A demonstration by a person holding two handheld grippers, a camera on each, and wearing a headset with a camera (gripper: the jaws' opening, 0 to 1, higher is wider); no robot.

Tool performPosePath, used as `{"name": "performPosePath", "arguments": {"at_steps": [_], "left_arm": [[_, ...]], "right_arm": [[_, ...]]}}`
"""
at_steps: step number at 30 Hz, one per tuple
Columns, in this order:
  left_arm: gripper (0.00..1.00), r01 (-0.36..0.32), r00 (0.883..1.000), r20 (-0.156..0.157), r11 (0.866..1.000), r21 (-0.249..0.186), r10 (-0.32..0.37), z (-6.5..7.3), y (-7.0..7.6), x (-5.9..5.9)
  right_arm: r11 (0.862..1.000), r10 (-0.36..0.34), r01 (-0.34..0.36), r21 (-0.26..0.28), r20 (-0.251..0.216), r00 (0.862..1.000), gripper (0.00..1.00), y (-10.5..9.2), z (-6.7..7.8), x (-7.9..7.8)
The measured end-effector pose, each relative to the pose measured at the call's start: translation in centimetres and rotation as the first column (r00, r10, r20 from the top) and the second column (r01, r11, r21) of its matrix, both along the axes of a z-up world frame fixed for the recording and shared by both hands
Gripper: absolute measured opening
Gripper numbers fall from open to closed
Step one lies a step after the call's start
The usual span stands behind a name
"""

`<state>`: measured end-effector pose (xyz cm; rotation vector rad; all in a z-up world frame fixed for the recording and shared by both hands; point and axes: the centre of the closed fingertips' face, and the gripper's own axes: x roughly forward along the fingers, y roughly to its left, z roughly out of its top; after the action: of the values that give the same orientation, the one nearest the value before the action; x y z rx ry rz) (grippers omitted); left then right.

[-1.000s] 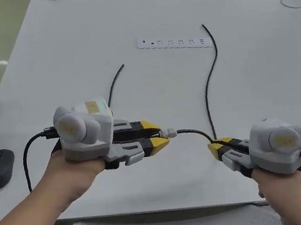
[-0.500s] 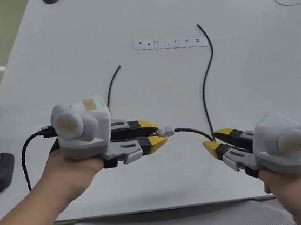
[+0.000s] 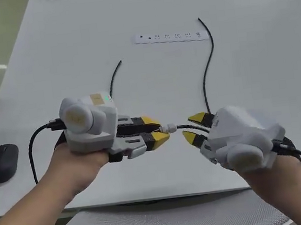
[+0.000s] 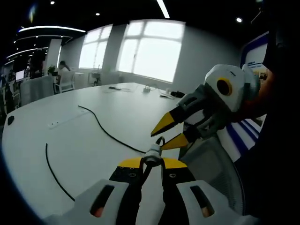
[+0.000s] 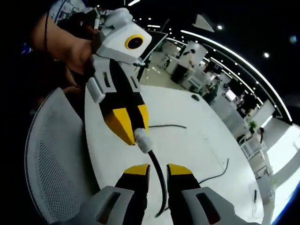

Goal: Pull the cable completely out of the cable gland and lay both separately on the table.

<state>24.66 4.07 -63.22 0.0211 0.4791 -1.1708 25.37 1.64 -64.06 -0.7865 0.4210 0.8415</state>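
My left gripper (image 3: 162, 132) is shut on the white cable gland (image 3: 169, 128), held just above the white table (image 3: 79, 55) near its front edge. The black cable (image 3: 206, 68) leaves the gland to the right, then runs away across the table. My right gripper (image 3: 193, 128) is open, its yellow jaws on either side of the cable a short way from the gland. In the left gripper view the gland (image 4: 152, 153) sits between my left gripper's (image 4: 152, 163) tips. In the right gripper view the cable (image 5: 158, 176) passes between my right gripper's (image 5: 159, 168) jaws up to the gland (image 5: 142, 139).
A white power strip (image 3: 172, 36) lies at the back of the table. A second, short black cable (image 3: 115, 76) lies left of centre. A dark mouse (image 3: 3, 162) sits near the left edge. A mesh chair seat (image 3: 152, 223) is below the table's front edge.
My right gripper has let go of the cable, opened, and moved left along it to just beside the gland. The left gripper keeps its hold on the gland.
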Motion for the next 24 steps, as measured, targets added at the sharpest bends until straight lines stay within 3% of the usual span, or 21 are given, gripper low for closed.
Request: {"name": "performPosePath", "arguments": {"at_steps": [4, 13, 19, 21, 24], "left_arm": [[0.15, -0.005, 1.0, -0.007, 1.0, 0.01, 0.005, -0.5, 0.0, -0.1], [0.15, 0.008, 1.0, -0.005, 1.0, 0.025, -0.007, -0.9, -0.4, -0.4], [0.15, 0.01, 1.0, 0.004, 1.0, 0.017, -0.01, -0.5, -0.9, -0.4], [0.15, 0.012, 1.0, 0.009, 1.0, 0.019, -0.012, -0.5, -1.0, -0.3], [0.15, 0.007, 1.0, 0.005, 1.0, 0.018, -0.007, -0.5, -1.0, -0.2]], "right_arm": [[0.999, 0.024, -0.022, -0.039, 0.044, 0.999, 0.05, 0.1, 0.1, -0.3], [0.995, 0.066, -0.061, -0.082, 0.05, 0.997, 0.01, 0.3, -0.5, -0.6], [0.997, 0.057, -0.056, -0.056, 0.017, 0.998, 0.0, -0.3, -0.6, -0.4], [1.0, 0.019, -0.019, -0.023, -0.022, 1.0, 0.0, -0.4, -0.8, -0.3], [1.0, 0.0, 0.0, -0.002, -0.036, 0.999, 0.0, -0.5, -0.9, -0.1]]}}
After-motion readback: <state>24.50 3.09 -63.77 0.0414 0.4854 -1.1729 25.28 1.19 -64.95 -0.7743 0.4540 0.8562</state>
